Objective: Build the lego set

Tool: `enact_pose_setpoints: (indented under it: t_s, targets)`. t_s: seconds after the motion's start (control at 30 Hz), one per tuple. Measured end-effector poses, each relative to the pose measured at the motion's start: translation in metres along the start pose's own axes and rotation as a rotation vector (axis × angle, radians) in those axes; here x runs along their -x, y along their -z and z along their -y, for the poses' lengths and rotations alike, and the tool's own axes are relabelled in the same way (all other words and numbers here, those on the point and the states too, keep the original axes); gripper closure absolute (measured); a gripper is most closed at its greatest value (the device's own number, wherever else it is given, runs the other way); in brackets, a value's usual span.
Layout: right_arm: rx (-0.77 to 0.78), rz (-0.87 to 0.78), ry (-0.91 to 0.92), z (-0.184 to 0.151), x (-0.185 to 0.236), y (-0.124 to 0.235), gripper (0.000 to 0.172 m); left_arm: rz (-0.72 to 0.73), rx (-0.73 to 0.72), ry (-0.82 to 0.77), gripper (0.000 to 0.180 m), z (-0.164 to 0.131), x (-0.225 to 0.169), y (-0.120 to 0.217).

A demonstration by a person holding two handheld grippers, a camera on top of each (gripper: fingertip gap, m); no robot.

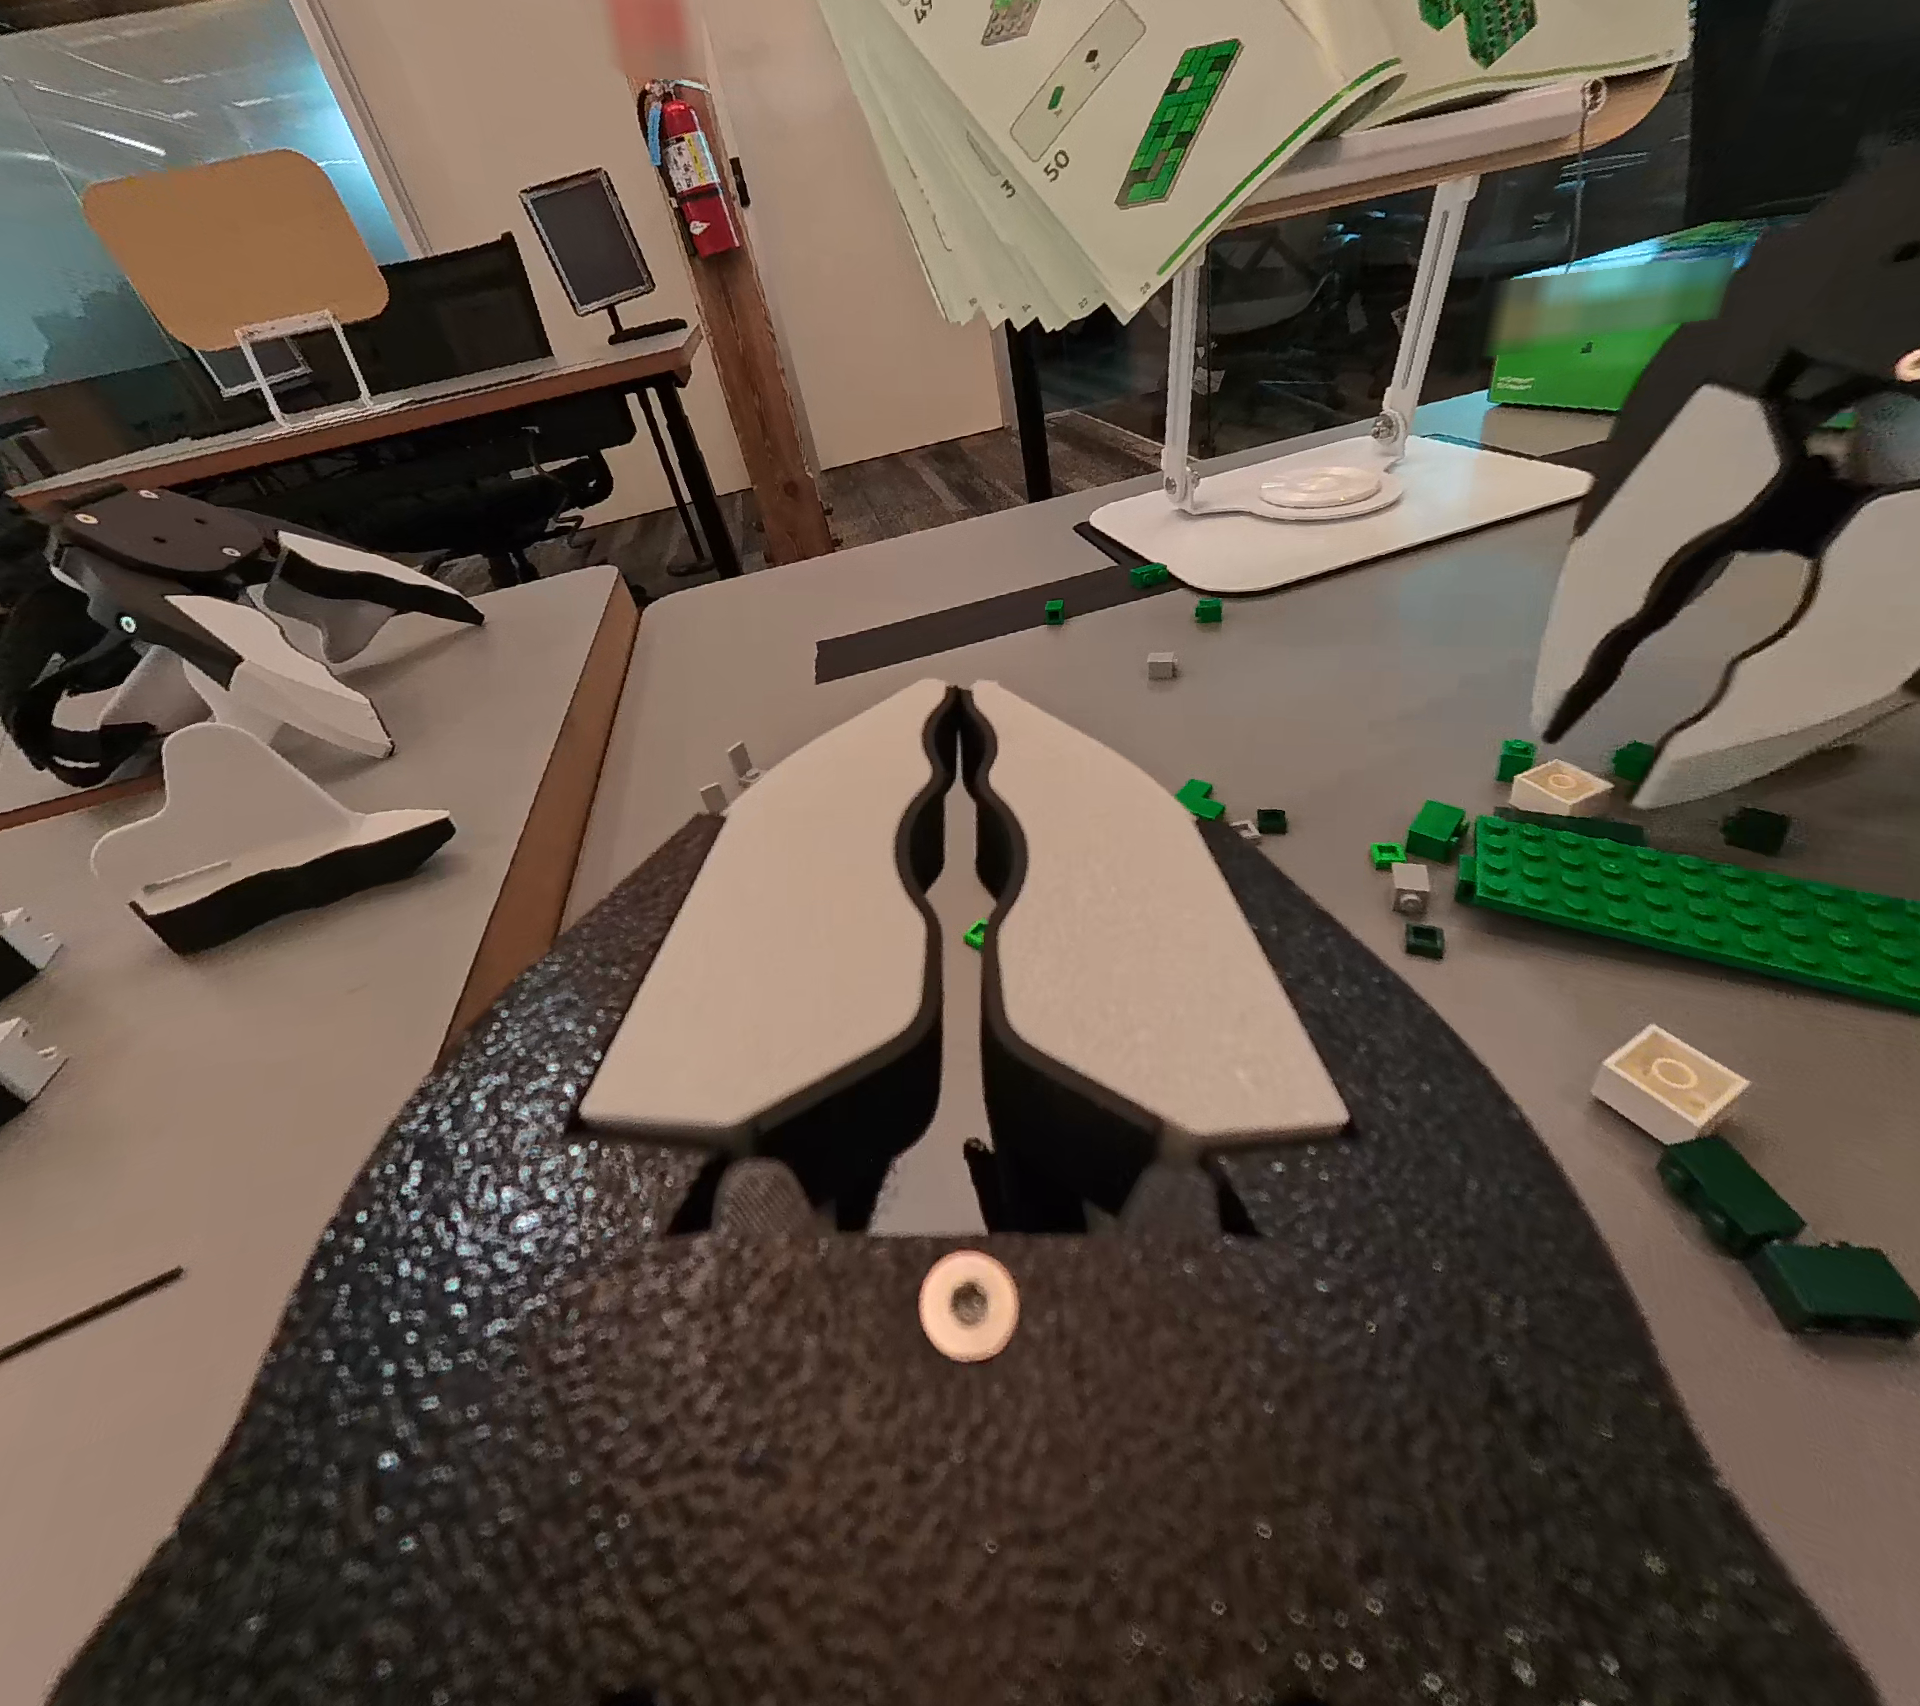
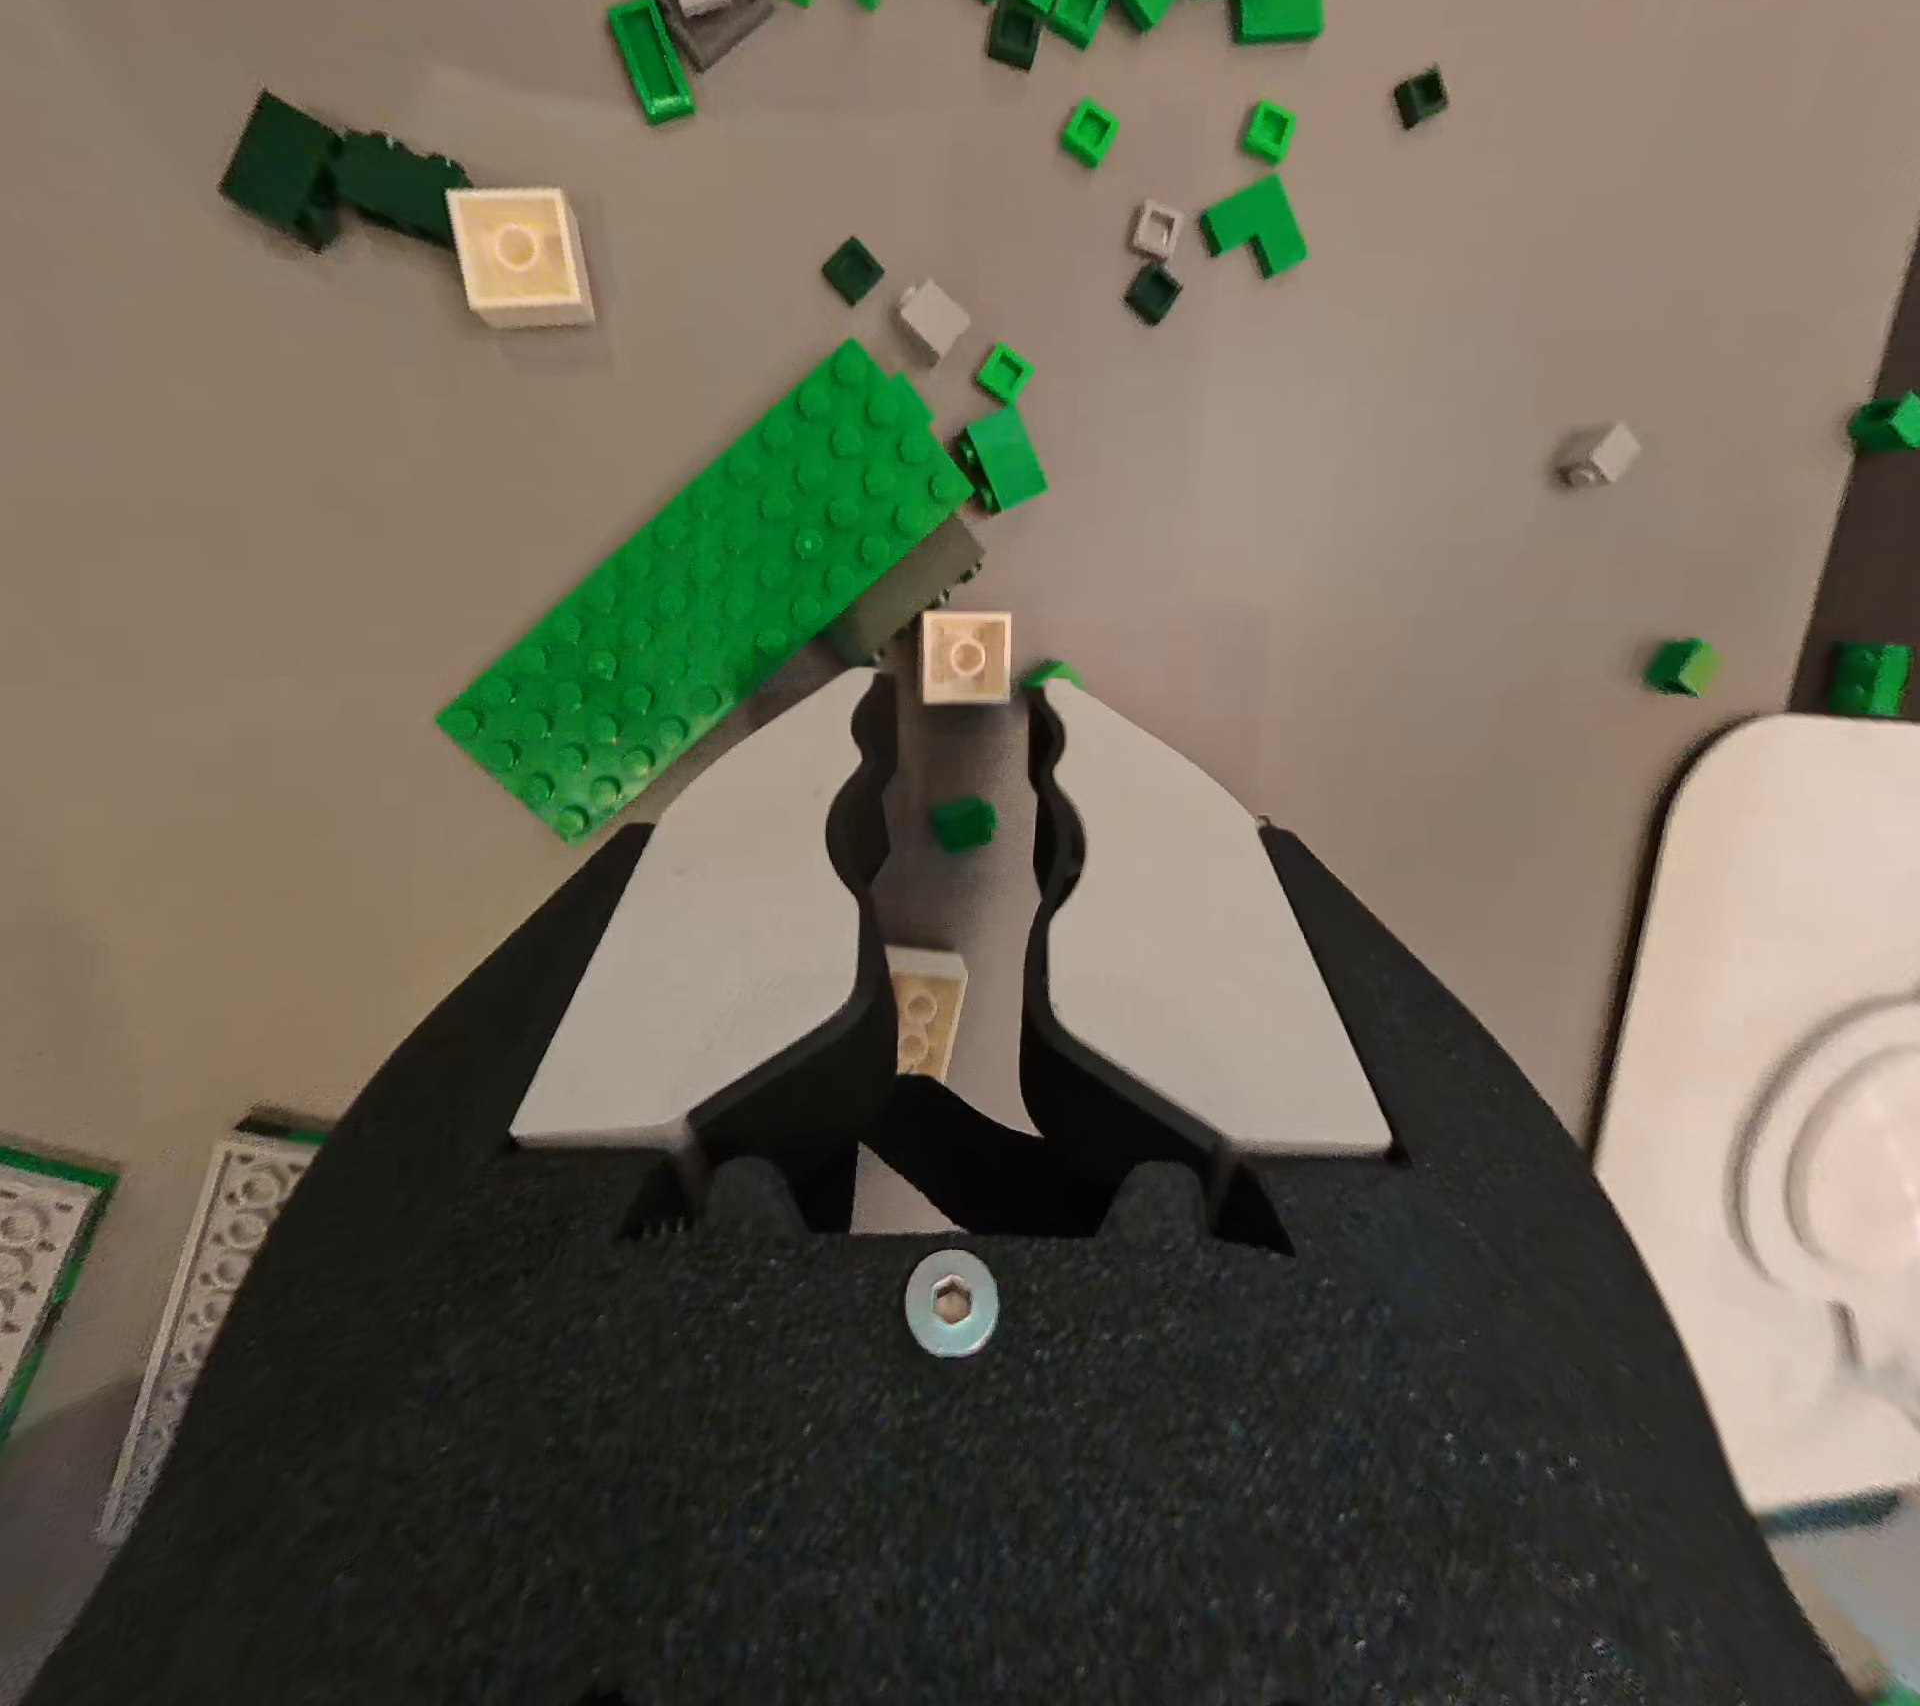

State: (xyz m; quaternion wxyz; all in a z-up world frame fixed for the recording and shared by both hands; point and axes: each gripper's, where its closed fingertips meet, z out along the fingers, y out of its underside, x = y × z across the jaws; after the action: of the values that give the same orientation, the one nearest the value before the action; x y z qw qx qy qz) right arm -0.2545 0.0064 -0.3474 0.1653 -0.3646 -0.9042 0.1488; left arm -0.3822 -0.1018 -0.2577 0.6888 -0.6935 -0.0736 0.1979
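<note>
**A:** Where are your two hand-held grippers at this moment?

**B:** My right hand-held gripper [image 2: 956,690] points down at the grey desk [image 2: 312,513], and its fingers stand apart with nothing pressed between them. Just past the fingertips lies a small cream brick [image 2: 965,657] with its hollow side up. It sits in line with the gap, slightly beyond the tips, and neither finger touches it.

**A:** What is around that brick?

**B:** On its left is the long green plate [image 2: 717,586], which lies slanted, its long axis going from near my left finger away toward the upper right. A dark piece [image 2: 914,586] shows from under the plate's edge, just beside the cream brick. A small green piece [image 2: 1049,674] is at the tip of my right finger; I cannot tell if it touches. Another small green brick [image 2: 963,823] lies on the desk, seen through the gap between the fingers.

**A:** And the left one?

**B:** My left hand-held gripper [image 1: 961,700] has its fingers closed together, and I see nothing held at the tips. It is above the desk, well apart from the cream brick, so the right one is much nearer. A second cream brick [image 1: 1670,1082] lies to its right, and the instruction booklet [image 1: 1143,46] stands on a white stand [image 1: 1351,503] behind.
</note>
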Motion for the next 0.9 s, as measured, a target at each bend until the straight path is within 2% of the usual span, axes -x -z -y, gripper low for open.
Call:
enact_pose_setpoints:
  t_s: [0.17, 0.3, 0.37, 0.47, 0.53, 0.63, 0.8, 0.9]
  targets:
    - [-0.01, 0.064, -0.035, 0.007, -0.004, -0.007, 0.156, -0.004, 0.0, 0.01, 0.18, 0.0, 0.001, 0.0]
    - [-0.01, 0.023, -0.004, 0.007, -0.005, -0.005, 0.156, -0.004, -0.001, 0.02, 0.18, 0.0, 0.001, 0.0]
    - [-0.021, 0.02, 0.006, 0.008, -0.005, -0.003, 0.149, -0.004, -0.001, 0.017, 0.18, 0.0, 0.001, 0.0]
    - [-0.022, 0.051, 0.015, 0.008, -0.003, -0.005, 0.147, -0.008, 0.002, 0.011, 0.18, -0.001, 0.001, 0.0]
    - [0.002, 0.037, 0.033, 0.006, -0.005, -0.008, 0.155, -0.011, 0.004, 0.008, 0.18, -0.001, 0.0, -0.001]
    - [0.007, 0.031, 0.046, 0.008, -0.004, -0.009, 0.156, -0.015, 0.007, 0.005, 0.18, -0.001, -0.001, -0.001]
    - [-0.049, -0.034, 0.046, 0.012, -0.007, 0.001, 0.156, -0.016, 0.006, 0.008, 0.18, -0.001, -0.001, -0.001]
    - [-0.107, -0.16, 0.085, 0.014, -0.009, 0.022, 0.156, -0.014, 0.002, 0.01, 0.18, 0.0, 0.0, 0.0]
